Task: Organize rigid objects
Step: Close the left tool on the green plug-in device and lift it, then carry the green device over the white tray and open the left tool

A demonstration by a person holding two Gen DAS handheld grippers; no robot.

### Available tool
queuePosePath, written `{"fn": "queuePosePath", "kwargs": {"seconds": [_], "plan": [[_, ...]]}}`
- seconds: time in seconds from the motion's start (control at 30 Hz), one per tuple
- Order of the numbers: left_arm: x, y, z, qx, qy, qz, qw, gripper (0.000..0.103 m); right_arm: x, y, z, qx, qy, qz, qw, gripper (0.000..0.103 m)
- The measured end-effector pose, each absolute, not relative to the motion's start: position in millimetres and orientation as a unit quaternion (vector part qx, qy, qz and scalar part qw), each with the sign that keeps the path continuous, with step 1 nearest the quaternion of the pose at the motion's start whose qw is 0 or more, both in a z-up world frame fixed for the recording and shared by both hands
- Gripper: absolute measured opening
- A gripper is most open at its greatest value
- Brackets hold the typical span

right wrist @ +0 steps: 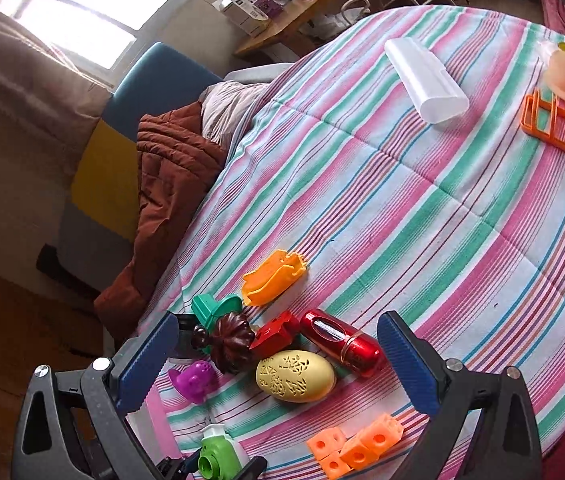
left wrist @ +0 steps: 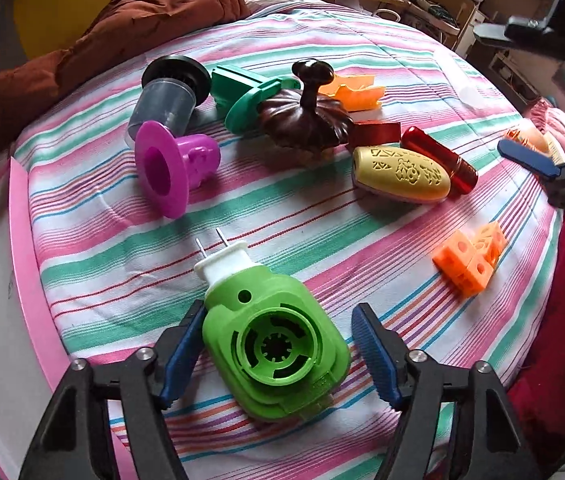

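A green plug-in device (left wrist: 274, 344) with a white two-pin plug lies on the striped bedspread (left wrist: 282, 208). My left gripper (left wrist: 278, 352) is open, its blue pads on either side of the device, not clamped. My right gripper (right wrist: 278, 356) is open and empty, hovering above a yellow egg-shaped case (right wrist: 295, 376) and a red capsule (right wrist: 342, 342). The right gripper also shows at the right edge of the left wrist view (left wrist: 542, 164). The green device shows small in the right wrist view (right wrist: 216, 458).
Near the far side lie a purple funnel piece (left wrist: 170, 168), grey cup (left wrist: 166, 100), teal piece (left wrist: 242, 96), dark brown lid (left wrist: 306, 116), orange tray piece (left wrist: 354, 94) and orange cubes (left wrist: 470, 256). A white case (right wrist: 424, 80) and orange rack (right wrist: 562, 128) lie farther off.
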State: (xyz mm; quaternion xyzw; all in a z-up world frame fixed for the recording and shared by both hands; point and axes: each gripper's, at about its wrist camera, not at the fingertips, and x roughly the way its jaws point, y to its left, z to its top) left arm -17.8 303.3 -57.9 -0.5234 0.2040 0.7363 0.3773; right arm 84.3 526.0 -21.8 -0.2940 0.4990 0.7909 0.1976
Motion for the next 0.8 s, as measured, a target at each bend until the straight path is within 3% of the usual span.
{"fn": "queuePosePath", "kwargs": {"seconds": [0.07, 0.23, 0.33, 0.4, 0.5, 0.73, 0.8], "plan": [[-21.1, 300.1, -56.9, -0.536, 0.178, 0.733, 0.380, 0.087, 84.0, 527.3, -25.8, -0.299, 0.507, 0.784, 0.198, 0.102], [-32.8, 283.5, -51.0, -0.562, 0.105, 0.730, 0.374, 0.088, 76.8, 524.8, -31.5, -0.323, 0.502, 0.777, 0.199, 0.101], [-35.0, 276.0, -50.7, -0.558, 0.094, 0.739, 0.365, 0.080, 73.3, 523.4, -33.2, -0.333, 0.495, 0.778, 0.195, 0.098], [-31.4, 275.0, -50.3, -0.541, 0.112, 0.754, 0.356, 0.060, 70.7, 521.4, -32.2, -0.338, 0.486, 0.782, 0.195, 0.096], [-26.9, 273.3, -49.8, -0.530, 0.126, 0.759, 0.356, 0.058, 66.5, 516.7, -27.7, -0.344, 0.463, 0.793, 0.198, 0.093], [-15.4, 268.8, -51.5, -0.502, 0.146, 0.777, 0.351, 0.055, 44.1, 489.0, -18.0, -0.383, 0.381, 0.826, 0.158, 0.068], [-10.6, 269.6, -51.8, -0.499, 0.147, 0.778, 0.353, 0.053, 34.6, 478.6, -21.8, -0.408, 0.360, 0.828, 0.139, 0.068]]}}
